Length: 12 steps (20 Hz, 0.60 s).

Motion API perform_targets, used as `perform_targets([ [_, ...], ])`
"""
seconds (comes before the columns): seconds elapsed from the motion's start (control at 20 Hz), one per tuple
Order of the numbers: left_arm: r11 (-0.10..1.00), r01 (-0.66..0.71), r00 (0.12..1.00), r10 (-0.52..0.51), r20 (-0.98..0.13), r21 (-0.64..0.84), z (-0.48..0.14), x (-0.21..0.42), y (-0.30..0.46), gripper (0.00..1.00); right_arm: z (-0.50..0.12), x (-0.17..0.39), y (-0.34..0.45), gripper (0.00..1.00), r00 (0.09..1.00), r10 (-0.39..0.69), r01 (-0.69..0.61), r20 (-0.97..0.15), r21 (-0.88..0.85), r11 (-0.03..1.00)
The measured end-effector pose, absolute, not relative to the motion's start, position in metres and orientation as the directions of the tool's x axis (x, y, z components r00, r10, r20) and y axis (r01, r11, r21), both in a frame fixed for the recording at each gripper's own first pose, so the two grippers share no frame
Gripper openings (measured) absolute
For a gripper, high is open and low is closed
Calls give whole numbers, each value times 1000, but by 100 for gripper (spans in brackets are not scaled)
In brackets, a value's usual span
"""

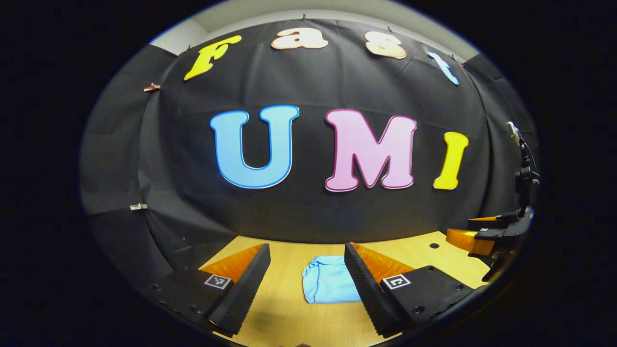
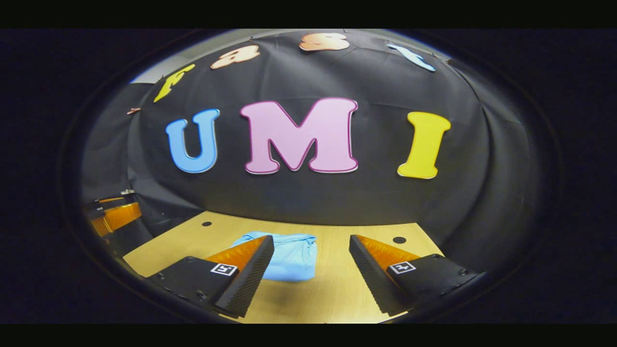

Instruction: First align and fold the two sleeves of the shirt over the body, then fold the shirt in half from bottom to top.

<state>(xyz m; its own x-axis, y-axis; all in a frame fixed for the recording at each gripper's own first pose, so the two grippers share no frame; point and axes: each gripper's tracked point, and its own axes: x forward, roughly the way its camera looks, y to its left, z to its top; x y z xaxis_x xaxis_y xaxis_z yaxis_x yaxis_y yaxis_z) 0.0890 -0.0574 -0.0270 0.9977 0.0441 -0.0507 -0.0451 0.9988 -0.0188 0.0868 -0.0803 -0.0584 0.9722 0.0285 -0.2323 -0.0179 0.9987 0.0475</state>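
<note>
I see the pale wooden counter (image 1: 289,313) against the booth's black cloth wall (image 1: 313,212), the folded blue shirt (image 1: 330,282) lying on it partly hidden behind my tools, left tool (image 1: 306,284) and right tool (image 2: 311,277) both spread wide, gripping nothing.

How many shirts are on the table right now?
1: a light blue shirt, already bunched into a compact bundle on the wooden table, ahead of both grippers' open jaws. Nothing suggests another underneath.

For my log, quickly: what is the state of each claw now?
Left claw: open, holding nothing, above the folded blue shirt.
Right claw: open, holding nothing.
</note>
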Motion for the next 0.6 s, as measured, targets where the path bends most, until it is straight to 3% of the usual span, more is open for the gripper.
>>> perform_targets([
  [0.15, 998, -64, 998, 64, -22, -10, -25, 34, -65, 98, -28, 38, -68, 98, 986, 38, -32, -164, 37, 999],
  [0.3, 998, -21, 1000, 22, 16, -58, -29, -14, -89, 98, -7, 0, -53, 98, 994, 53, -46, -100, 69, 997],
  [0.6, 997, -26, 998, 30, 53, -72, -38, -86, -107, 98, -26, -68, -26, 98, 986, 107, -105, -130, 23, 994],
])
